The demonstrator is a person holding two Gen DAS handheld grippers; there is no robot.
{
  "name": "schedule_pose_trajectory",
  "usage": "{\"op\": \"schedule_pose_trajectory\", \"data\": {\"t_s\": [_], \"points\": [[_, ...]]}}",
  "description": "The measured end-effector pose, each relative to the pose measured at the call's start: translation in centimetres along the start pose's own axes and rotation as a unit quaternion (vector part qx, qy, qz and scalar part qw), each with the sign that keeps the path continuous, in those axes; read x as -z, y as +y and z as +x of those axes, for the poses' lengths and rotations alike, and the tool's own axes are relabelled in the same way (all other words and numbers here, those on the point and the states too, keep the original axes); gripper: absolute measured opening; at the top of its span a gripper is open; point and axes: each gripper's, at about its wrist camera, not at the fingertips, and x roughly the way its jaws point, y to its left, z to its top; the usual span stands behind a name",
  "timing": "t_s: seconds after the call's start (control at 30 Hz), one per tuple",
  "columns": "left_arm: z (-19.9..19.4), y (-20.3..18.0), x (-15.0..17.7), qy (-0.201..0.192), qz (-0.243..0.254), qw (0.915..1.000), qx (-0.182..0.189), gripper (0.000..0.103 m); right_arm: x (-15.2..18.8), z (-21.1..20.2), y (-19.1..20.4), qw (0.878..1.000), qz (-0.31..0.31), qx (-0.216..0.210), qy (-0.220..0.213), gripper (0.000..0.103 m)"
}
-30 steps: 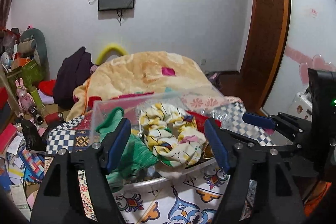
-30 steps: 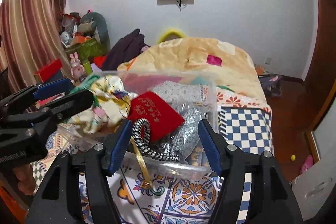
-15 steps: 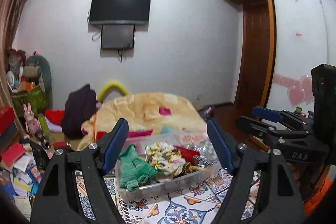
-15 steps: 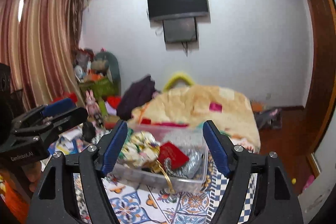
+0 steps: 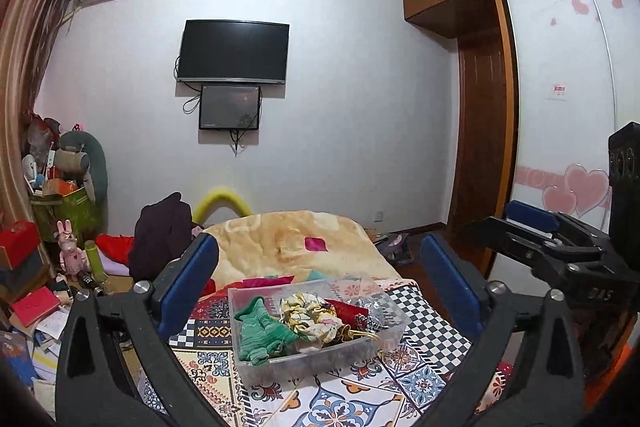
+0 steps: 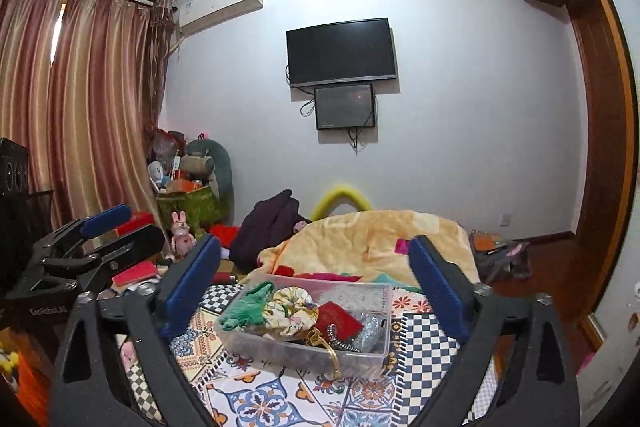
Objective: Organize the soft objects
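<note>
A clear plastic box [image 5: 280,361] [image 6: 256,341] sits on the patterned cloth. It holds a green knitted piece [image 5: 262,327] [image 6: 246,309], a yellow floral scrunchie [image 5: 310,315] [image 6: 288,311], a red pouch [image 5: 348,309] [image 6: 340,319], a black-and-white striped band [image 6: 340,339] and silvery fabric [image 6: 370,331]. A gold cord [image 6: 334,355] hangs over the front wall. My left gripper [image 5: 320,291] is open and empty, well back from and above the box. My right gripper [image 6: 316,287] is open and empty, likewise pulled back. Each gripper shows at the edge of the other's view.
The patterned cloth [image 5: 348,399] covers the surface under the box. A yellow blanket [image 5: 288,243] lies heaped behind it. Clutter, books and toys [image 5: 48,267] fill the left side. A wooden door and wardrobe [image 5: 480,167] stand at the right.
Both grippers have pulled back and up from the box, which now looks small and far. Both stay open and empty.
</note>
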Motion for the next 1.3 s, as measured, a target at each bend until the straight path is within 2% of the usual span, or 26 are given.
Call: {"op": "schedule_pose_trajectory", "data": {"t_s": [0.27,1.3], "points": [[0.0,0.3,0.4,0.008,-0.012,0.9999,0.003,0.103,0.7,-0.8,0.3,1.000,-0.001,0.002,0.000,0.103],[-0.1,0.5,1.1,0.012,-0.007,0.9999,-0.001,0.103,1.1,-1.0,0.3,1.000,0.002,-0.001,0.003,0.103]]}}
